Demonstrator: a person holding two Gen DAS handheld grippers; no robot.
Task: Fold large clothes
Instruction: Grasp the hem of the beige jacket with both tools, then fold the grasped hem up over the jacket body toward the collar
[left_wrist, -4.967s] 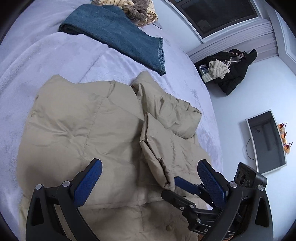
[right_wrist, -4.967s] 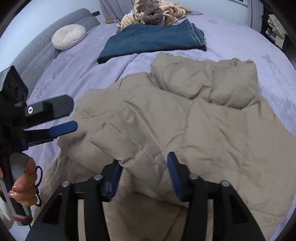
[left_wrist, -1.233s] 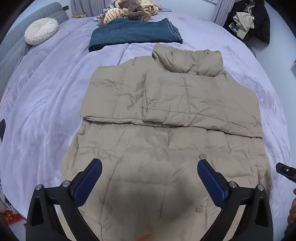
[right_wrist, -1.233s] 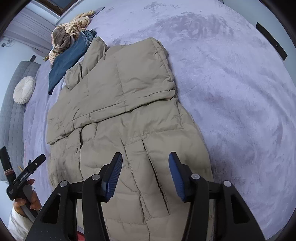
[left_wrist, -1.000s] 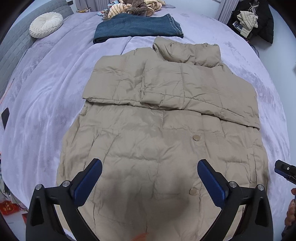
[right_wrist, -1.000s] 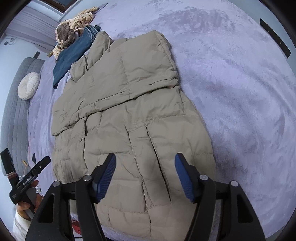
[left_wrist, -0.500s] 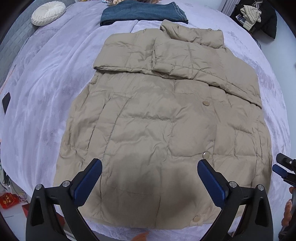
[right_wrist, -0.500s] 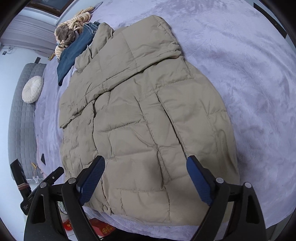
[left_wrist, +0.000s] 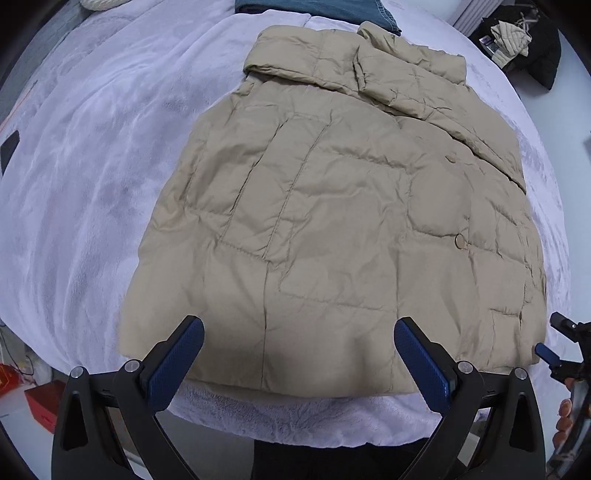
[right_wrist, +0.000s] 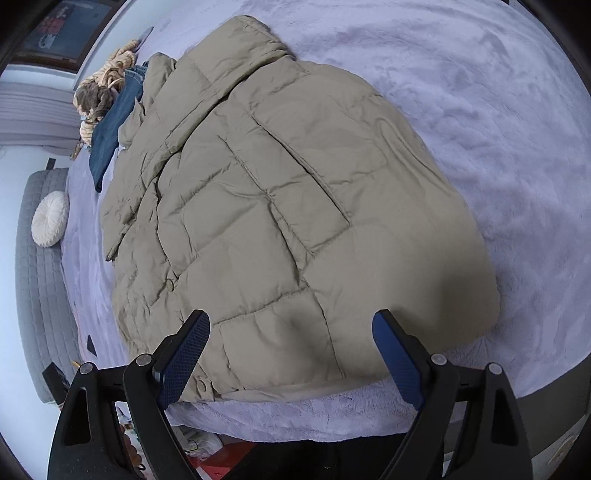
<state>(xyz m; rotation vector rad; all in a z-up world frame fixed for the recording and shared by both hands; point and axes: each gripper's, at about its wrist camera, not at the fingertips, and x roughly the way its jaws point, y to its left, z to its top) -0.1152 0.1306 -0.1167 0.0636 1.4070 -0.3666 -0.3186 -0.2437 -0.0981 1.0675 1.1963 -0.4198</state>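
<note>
Your left tongs (left_wrist: 295, 354) spread wide and empty above the hem of the beige padded jacket (left_wrist: 343, 206), your right tongs (right_wrist: 291, 347) likewise wide, jacket flat on the lilac bed (left_wrist: 81, 155), sleeves folded across the chest, jeans (right_wrist: 110, 133) beyond the collar.

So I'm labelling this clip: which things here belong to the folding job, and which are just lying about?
Part of the job:
beige puffer jacket
left tool, open
right tool, open

Just lying about:
folded jeans
round white cushion
striped knit heap
dark clothes pile
</note>
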